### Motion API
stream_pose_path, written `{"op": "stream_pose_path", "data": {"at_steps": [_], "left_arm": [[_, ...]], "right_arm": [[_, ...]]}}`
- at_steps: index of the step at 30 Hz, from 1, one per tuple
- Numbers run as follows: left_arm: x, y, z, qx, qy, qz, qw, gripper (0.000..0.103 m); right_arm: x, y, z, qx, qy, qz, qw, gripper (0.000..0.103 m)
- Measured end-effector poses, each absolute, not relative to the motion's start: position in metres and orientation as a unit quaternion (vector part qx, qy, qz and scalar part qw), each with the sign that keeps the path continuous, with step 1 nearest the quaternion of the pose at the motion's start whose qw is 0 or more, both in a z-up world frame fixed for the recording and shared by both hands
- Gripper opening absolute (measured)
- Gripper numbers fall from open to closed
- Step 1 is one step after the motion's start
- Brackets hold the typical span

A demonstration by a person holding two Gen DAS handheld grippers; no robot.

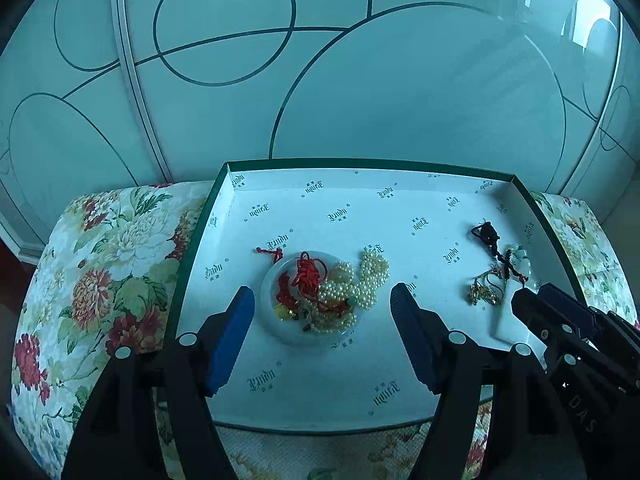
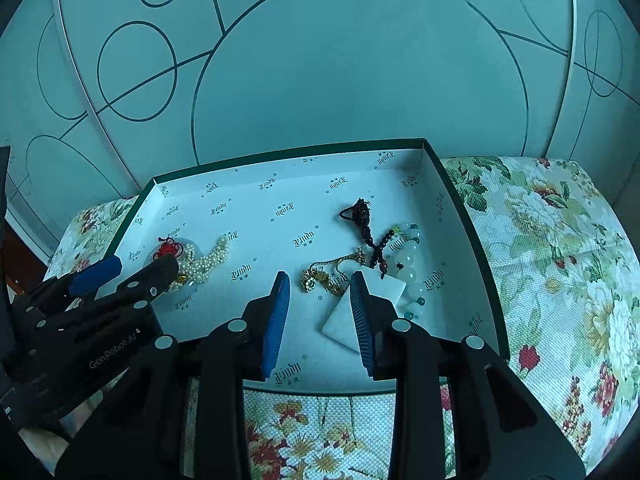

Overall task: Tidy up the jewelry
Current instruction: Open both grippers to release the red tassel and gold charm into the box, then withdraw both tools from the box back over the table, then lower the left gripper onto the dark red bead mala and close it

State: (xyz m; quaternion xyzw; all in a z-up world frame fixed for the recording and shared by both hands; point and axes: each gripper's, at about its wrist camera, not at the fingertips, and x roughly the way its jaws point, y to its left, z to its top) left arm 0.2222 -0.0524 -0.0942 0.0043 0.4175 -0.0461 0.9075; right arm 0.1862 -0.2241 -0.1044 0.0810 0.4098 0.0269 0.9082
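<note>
A shallow white box lid with a green rim [image 1: 280, 208] [image 2: 256, 208] lies on a floral cushion. In it a small glass dish [image 1: 276, 280] holds a red knotted cord [image 1: 306, 274] and a pearl string [image 1: 360, 280] that spills over its edge. My left gripper [image 1: 322, 300] is open just in front of the dish. At the right lie a gold chain [image 2: 320, 278], a black beaded cord [image 2: 366, 228] with a white square pendant [image 2: 340, 320], and a pale jade bead bracelet [image 2: 410, 264]. My right gripper [image 2: 320, 280] is open, above the gold chain and pendant.
The floral cushion [image 2: 552, 264] extends to both sides of the box. A frosted glass wardrobe door [image 1: 360, 80] stands directly behind it. The right gripper body shows in the left wrist view [image 1: 576, 332]; the left gripper body shows in the right wrist view [image 2: 100, 304].
</note>
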Motion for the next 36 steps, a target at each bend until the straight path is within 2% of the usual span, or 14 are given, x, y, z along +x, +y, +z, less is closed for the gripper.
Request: {"op": "stream_pose_path", "data": {"at_steps": [17, 36], "left_arm": [[0.099, -0.016, -0.107, -0.026, 0.464, -0.036, 0.885, 0.070], [-0.005, -0.049, -0.106, 0.009, 0.457, -0.049, 0.888, 0.070]], "right_arm": [[0.069, -0.237, -0.103, 0.085, 0.434, 0.025, 0.896, 0.031], [-0.034, -0.254, -0.097, 0.080, 0.427, 0.014, 0.901, 0.032]]}}
